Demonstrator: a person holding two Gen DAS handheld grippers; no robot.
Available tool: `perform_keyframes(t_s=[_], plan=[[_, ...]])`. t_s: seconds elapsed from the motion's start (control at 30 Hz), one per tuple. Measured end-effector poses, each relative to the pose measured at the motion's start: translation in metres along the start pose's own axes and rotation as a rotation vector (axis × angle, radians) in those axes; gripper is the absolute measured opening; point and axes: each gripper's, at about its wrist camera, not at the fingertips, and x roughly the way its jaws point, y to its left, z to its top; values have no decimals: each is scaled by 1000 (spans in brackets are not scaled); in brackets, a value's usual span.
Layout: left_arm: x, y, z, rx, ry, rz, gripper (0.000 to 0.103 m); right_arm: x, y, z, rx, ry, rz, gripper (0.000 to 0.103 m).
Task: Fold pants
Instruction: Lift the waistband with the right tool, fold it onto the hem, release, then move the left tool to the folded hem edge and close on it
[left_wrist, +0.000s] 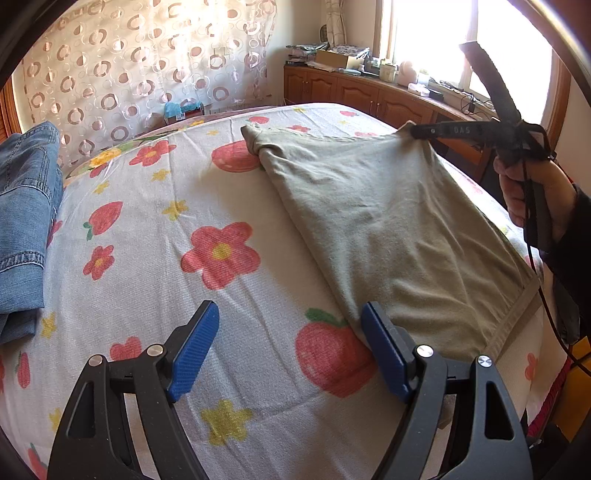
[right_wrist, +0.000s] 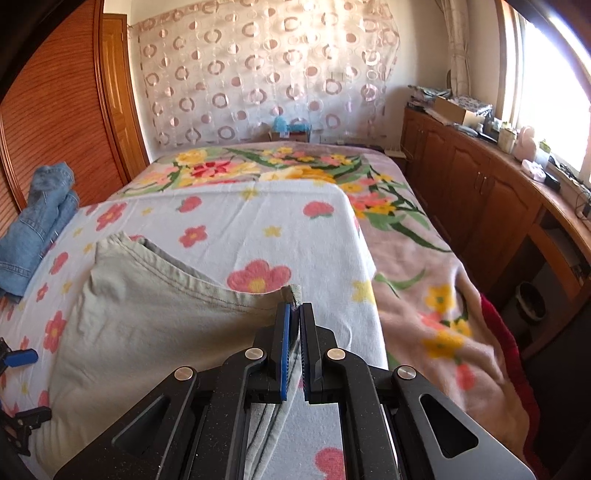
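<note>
- The bed, under a flowered sheet, runs off the frame on every side.
- The pants, grey-green, lie on it toward the right, one corner lifted off the sheet; the near end is hidden behind the grippers.
- Jeans sit at the left edge, cut off; only the right wrist view shows the whole pile.
- The right gripper has its jaws pinched tight on the pants' corner.
- The left gripper hangs wide open over the sheet, empty, one finger at the pants' edge.
</note>
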Motion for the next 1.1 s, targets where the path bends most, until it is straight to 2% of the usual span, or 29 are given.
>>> perform_keyframes(t_s=[0.17,0.2,0.23,0.3,0.43,0.57,0.7,0.8,0.93,1.1], plan=[[0,0,0,0,0,0,80,-3,-3,4,-7,28,-8,5],[0,0,0,0,0,0,80,-6,-3,4,-8,29,-6,10],[0,0,0,0,0,0,80,-10,-4,3,-6,24,-13,21],[0,0,0,0,0,0,80,-21,-4,0,-4,8,-29,35],[0,0,0,0,0,0,80,-51,-2,-22,4,-25,13,36],[0,-1,0,0,0,0,80,-75,5,-51,-8,-12,72,38],[0,0,0,0,0,0,80,-90,16,-76,-38,-4,138,52],[0,0,0,0,0,0,80,-93,24,-91,-61,-3,176,55],[0,-1,0,0,0,0,80,-86,25,-102,-87,25,151,55],[-1,-1,-1,0,3,3,80,-89,25,-107,-98,19,129,55]])
